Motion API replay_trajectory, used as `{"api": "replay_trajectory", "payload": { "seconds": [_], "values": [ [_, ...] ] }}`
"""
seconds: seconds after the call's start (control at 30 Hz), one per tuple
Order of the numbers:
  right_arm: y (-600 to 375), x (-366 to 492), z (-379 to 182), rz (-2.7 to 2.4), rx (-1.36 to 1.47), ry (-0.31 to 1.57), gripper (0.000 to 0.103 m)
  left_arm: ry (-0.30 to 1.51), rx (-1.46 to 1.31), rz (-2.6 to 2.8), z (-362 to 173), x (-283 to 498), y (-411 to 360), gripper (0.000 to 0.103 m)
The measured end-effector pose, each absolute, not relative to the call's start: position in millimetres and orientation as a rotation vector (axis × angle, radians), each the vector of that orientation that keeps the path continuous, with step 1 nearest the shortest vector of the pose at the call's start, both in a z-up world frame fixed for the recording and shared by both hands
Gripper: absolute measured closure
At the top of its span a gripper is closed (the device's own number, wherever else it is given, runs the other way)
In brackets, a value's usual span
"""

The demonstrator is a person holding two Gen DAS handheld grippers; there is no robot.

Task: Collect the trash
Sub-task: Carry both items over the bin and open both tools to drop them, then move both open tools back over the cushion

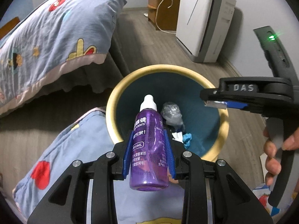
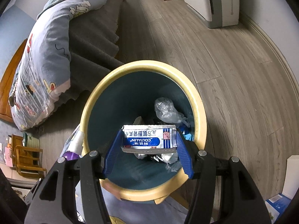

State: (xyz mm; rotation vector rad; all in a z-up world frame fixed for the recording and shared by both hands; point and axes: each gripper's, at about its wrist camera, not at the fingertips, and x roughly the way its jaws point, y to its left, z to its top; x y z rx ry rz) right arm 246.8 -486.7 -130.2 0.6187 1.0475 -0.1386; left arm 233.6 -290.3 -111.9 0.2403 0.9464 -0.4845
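Observation:
My left gripper (image 1: 149, 140) is shut on a purple 60 ml bottle (image 1: 148, 149) with a white cap, held at the near rim of a round bin (image 1: 119, 91) with a yellow rim and dark blue inside. My right gripper (image 2: 148, 140) is shut on a blue-and-white medicine packet (image 2: 149, 139), held over the bin's (image 2: 198, 102) opening. The right gripper also shows in the left wrist view (image 1: 214, 102), above the bin's right rim. Crumpled clear plastic (image 2: 166, 110), foil and a blue scrap (image 1: 187, 139) lie inside the bin.
A bed with a blue cartoon quilt (image 1: 46, 43) is at the left, and part of the quilt (image 1: 61, 158) hangs by the bin. A white air purifier (image 1: 203, 22) and a wooden nightstand (image 1: 160, 5) stand at the far wall. Wood floor (image 2: 233, 74) surrounds the bin.

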Motion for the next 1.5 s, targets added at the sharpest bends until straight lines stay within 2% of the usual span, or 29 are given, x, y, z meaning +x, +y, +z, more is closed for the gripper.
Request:
{"api": "replay_trajectory", "payload": {
  "seconds": [0.07, 0.13, 0.17, 0.2, 0.23, 0.3, 0.4, 0.83, 1.07, 1.5],
  "values": [
    [-488.3, 247.2, -126.2, -0.129, 0.635, 1.014, 0.045, 0.938, 0.226, -0.489, -111.4, 235.8, -289.2, 0.07],
    [-489.2, 247.6, -122.0, -0.117, 0.646, 0.985, 0.034, 0.912, 0.204, -0.494, -107.5, 236.1, -287.5, 0.068],
    [-488.8, 247.6, -119.5, -0.113, 0.65, 0.969, 0.022, 0.902, 0.198, -0.495, -105.6, 236.5, -286.7, 0.065],
    [-488.4, 247.6, -117.7, -0.111, 0.65, 0.957, 0.019, 0.895, 0.194, -0.49, -103.6, 236.5, -286.1, 0.054],
    [-487.9, 248.3, -116.5, -0.108, 0.649, 0.953, 0.019, 0.887, 0.19, -0.482, -101.7, 236.5, -285.3, 0.047],
    [-486.8, 249.9, -115.7, -0.106, 0.648, 0.952, 0.017, 0.882, 0.186, -0.479, -99.3, 237.0, -283.9, 0.045],
    [-485.9, 251.3, -116.6, -0.105, 0.647, 0.959, 0.012, 0.876, 0.19, -0.465, -99.4, 236.7, -281.1, 0.036],
    [-469.7, 248.8, -108.3, -0.168, 0.467, 0.998, 0.006, 0.862, 0.165, -0.391, -82.4, 206.7, -235.1, 0.015],
    [-442.9, 230.1, -97.9, -0.178, 0.278, 1.03, 0.006, 0.846, 0.146, -0.334, -56.7, 164.1, -184.3, 0.014],
    [-380.7, 179.2, -59.2, -0.085, 0.379, 0.989, 0.006, 0.825, 0.022, -0.171, -26.0, 73.9, -58.3, 0.011]
  ]
}}
